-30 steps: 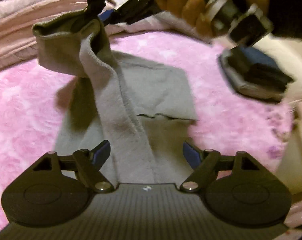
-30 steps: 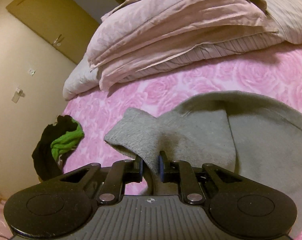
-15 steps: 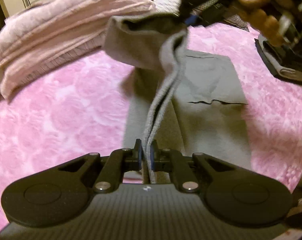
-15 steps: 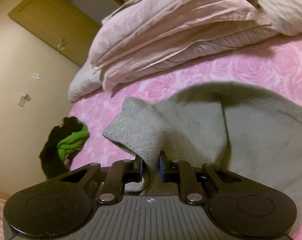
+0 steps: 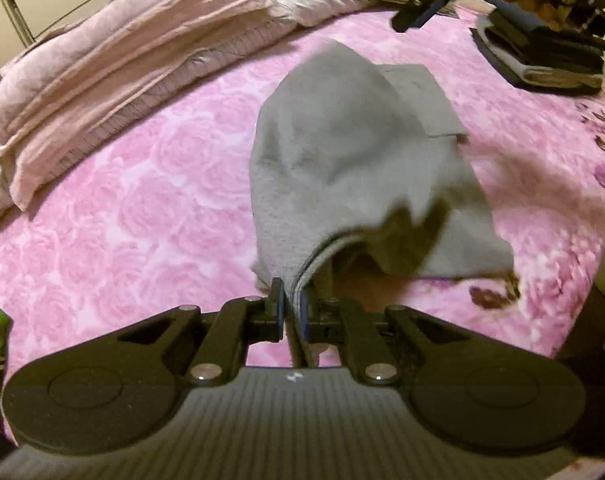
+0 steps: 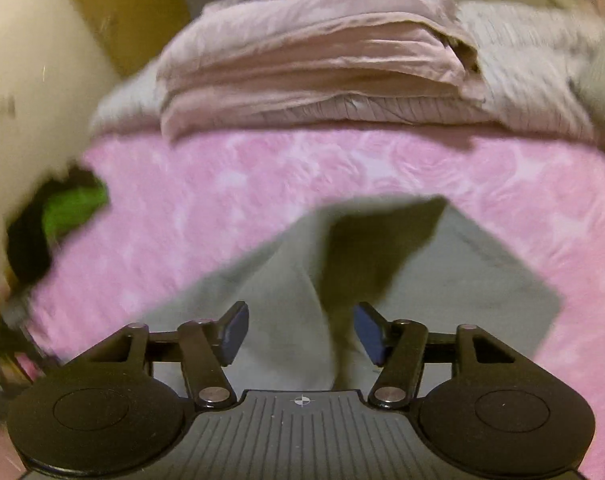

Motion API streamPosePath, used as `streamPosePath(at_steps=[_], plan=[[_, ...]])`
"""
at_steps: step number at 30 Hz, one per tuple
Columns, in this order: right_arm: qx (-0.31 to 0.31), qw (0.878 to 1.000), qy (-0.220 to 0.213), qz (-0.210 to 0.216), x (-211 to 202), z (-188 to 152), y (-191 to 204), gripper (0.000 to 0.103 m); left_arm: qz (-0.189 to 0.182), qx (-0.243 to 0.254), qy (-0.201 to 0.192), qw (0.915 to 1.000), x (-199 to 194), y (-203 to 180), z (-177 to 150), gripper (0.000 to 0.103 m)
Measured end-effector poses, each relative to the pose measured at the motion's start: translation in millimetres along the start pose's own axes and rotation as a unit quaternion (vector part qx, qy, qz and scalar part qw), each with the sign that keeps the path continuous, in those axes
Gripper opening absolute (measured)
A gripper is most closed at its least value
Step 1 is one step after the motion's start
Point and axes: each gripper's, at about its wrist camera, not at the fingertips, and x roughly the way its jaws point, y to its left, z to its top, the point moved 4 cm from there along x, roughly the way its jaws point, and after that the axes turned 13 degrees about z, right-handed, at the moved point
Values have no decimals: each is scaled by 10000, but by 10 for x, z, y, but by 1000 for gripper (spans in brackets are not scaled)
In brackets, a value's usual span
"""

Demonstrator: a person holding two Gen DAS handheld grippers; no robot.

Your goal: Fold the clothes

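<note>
Grey garment (image 5: pixel 358 152) on pink bed (image 5: pixel 142 200), partly folded, one edge lifted. Pinched at that edge by left hand-held gripper (image 5: pixel 291 312); just let go by right hand-held gripper (image 6: pixel 300 332), jaws spreading above cloth. Fold unfinished; finished stack (image 5: pixel 542 56) beyond.

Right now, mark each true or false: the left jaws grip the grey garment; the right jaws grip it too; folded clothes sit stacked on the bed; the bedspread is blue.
1. The left gripper clamps the grey garment: true.
2. The right gripper clamps it too: false, its jaws have just opened and touch no cloth.
3. A stack of folded clothes sits on the bed: true.
4. The bedspread is blue: false, pink with roses.
</note>
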Motion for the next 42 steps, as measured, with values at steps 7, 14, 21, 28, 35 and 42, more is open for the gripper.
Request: streamPosePath(at_steps=[7,14,21,28,35,42], plan=[[-1847,9778,959,-234,323,-804,379,62,-100,-35,39,9999,285,123,-83,5],[-3300,9300,1601,242,1120,-1538,808,62,-105,-304,331,9989,579,508,-55,5],[-4109,8951,1724,138,1652,-1840,849,61,-104,-629,461,9969,703,692,-26,5],[-4665,8712,1493,-340,1356,-1715,702,25,-51,-647,352,9973,525,784,52,5],[-4534,8803,420,-1331,128,-737,1040,7,326,-280,-853,9954,-383,1097,579,5],[-4623,8450,-908,-2529,-1376,-77,2138,6,956,302,-2541,9620,-1977,1431,1137,5]])
